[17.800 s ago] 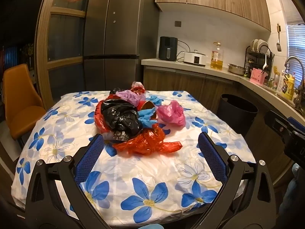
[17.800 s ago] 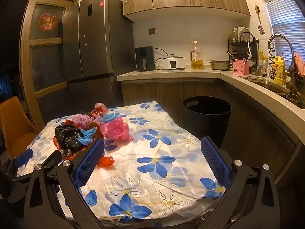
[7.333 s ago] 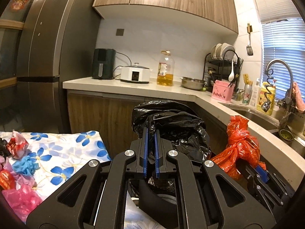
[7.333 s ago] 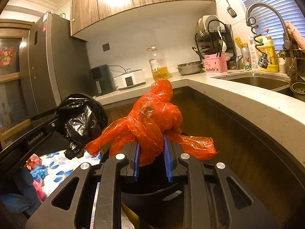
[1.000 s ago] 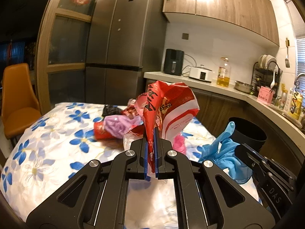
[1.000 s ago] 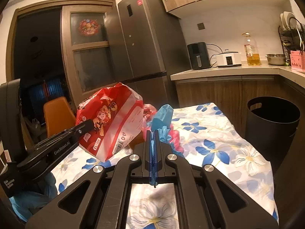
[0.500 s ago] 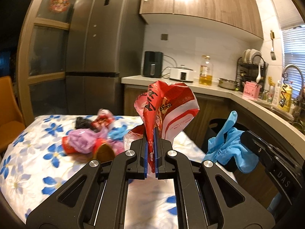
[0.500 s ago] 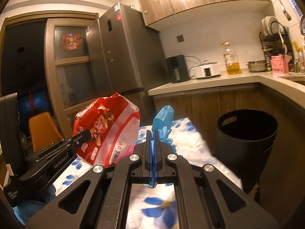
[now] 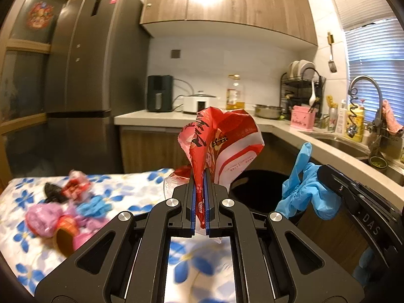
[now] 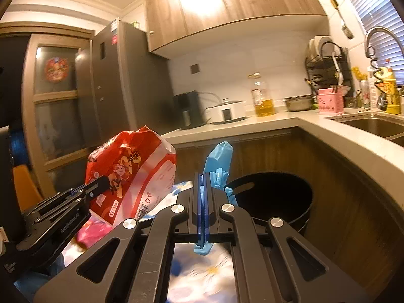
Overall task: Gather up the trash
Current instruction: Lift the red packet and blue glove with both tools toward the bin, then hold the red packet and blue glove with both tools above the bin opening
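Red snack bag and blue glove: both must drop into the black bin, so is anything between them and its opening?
Nothing visible: the black bin stands open ahead of the red snack bag and the blue glove.

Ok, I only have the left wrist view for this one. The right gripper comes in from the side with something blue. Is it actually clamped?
Observer: Yes. In the right wrist view the right gripper has its jaws shut on the blue glove, which sticks up above them and hangs out below.
Operator: And the bin, mostly hidden behind my packet?
Observer: The black bin shows its open top there, with a handle slot in its wall.
Operator: Anything on the packet's other face?
Observer: The red packet shows a cartoon figure, a barcode and an XL label.
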Tool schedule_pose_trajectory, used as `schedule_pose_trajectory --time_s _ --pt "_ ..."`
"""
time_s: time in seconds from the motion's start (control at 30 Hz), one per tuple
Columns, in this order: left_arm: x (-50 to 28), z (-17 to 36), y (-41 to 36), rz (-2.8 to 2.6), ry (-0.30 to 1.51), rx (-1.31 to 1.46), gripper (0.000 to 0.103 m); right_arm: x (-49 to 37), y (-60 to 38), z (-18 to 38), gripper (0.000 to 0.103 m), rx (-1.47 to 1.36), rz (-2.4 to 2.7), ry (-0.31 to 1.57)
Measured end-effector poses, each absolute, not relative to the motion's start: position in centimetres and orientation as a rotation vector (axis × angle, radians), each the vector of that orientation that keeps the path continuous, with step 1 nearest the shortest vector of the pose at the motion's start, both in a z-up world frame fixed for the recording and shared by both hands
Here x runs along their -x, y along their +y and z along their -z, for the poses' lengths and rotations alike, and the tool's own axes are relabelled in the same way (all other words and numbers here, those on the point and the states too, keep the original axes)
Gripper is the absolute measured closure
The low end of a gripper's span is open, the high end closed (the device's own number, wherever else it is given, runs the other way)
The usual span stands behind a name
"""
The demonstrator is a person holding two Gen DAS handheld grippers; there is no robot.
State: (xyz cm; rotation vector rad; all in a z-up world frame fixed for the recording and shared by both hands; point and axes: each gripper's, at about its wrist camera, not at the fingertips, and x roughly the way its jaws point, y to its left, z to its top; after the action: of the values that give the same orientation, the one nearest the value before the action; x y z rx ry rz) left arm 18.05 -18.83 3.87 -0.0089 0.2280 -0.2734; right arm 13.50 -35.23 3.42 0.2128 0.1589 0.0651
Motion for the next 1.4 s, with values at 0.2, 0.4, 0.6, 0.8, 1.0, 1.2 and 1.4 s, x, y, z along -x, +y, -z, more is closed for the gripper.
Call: schedule_pose_trajectory --time_s 0.2,0.4,0.6,0.8,1.0,1.2,1.4 --pt "-20.5 -4.2 -22.3 0.328 0.213 0.019 0.099 -15.7 -38.8 -3.9 0.101 -0.239 0.009 0.136" --pt "-22.4 -3.8 -25.2 0.381 0.214 0.024 0.099 -16.9 -41.0 -4.0 0.101 -0.239 0.053 0.125" --pt "-24.2 -3.0 -27.3 0.41 0.234 0.022 0.099 -18.1 -42.4 -3.8 0.101 -0.252 0.069 0.137" --pt "-25.6 -2.0 -28.6 0.424 0.26 0.008 0.099 -19.2 -43.1 -3.0 0.101 -0.257 0.074 0.164" --pt "-26.7 -1.0 -29.4 0.435 0.286 0.004 0.099 -20.1 -43.5 -2.3 0.101 -0.262 0.076 0.185" --pt "-27.4 -0.2 -30.2 0.443 0.305 -0.004 0.099 -20.9 -44.1 -1.7 0.101 -0.275 0.083 0.204" --pt "-28.4 0.6 -30.8 0.452 0.329 -0.008 0.099 -21.6 -44.5 -1.3 0.101 -0.292 0.089 0.217"
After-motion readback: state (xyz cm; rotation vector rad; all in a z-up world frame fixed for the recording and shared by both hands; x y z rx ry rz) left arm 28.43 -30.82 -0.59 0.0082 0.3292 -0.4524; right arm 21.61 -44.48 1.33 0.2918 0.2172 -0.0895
